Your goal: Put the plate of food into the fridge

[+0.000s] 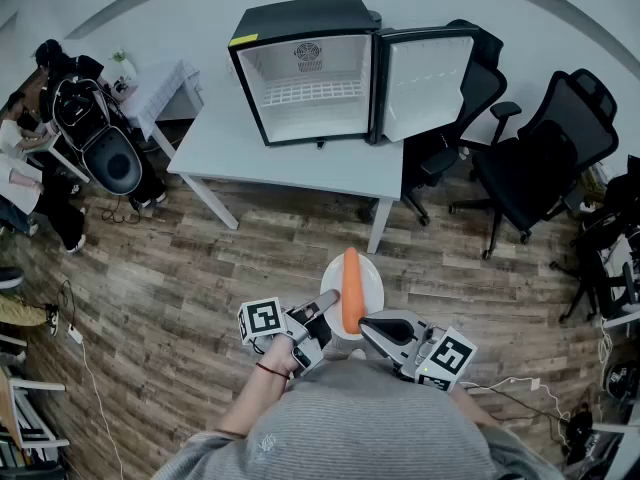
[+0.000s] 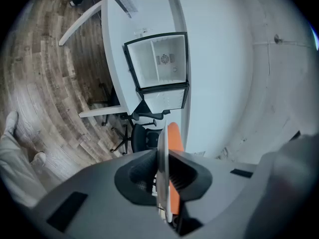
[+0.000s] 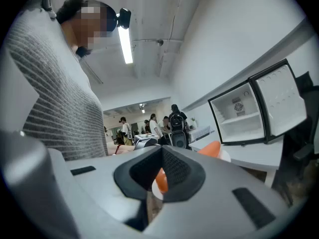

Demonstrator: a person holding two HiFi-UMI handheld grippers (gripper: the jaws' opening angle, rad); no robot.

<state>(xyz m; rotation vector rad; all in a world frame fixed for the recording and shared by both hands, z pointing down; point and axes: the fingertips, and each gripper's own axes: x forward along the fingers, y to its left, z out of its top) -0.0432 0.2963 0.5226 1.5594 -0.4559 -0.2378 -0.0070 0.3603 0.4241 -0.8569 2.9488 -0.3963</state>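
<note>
Carrying step: left tool [image 1: 325, 310] is pinching the plate [image 1: 370, 286] by its rim, carrot [image 1: 351, 286] aboard, well short of the open fridge [image 1: 310, 93]; right tool [image 1: 372, 324], pressed together, is hovering alongside; next likely needs a level approach.

A white surface [image 1: 290, 163] stands on the wooden floor [image 1: 180, 288]. On it stands a small black fridge [image 1: 300, 18], its door [image 1: 428, 78] open to the right side.

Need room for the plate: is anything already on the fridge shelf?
No, the head view shows the open fridge with its wire shelf bare.
</note>
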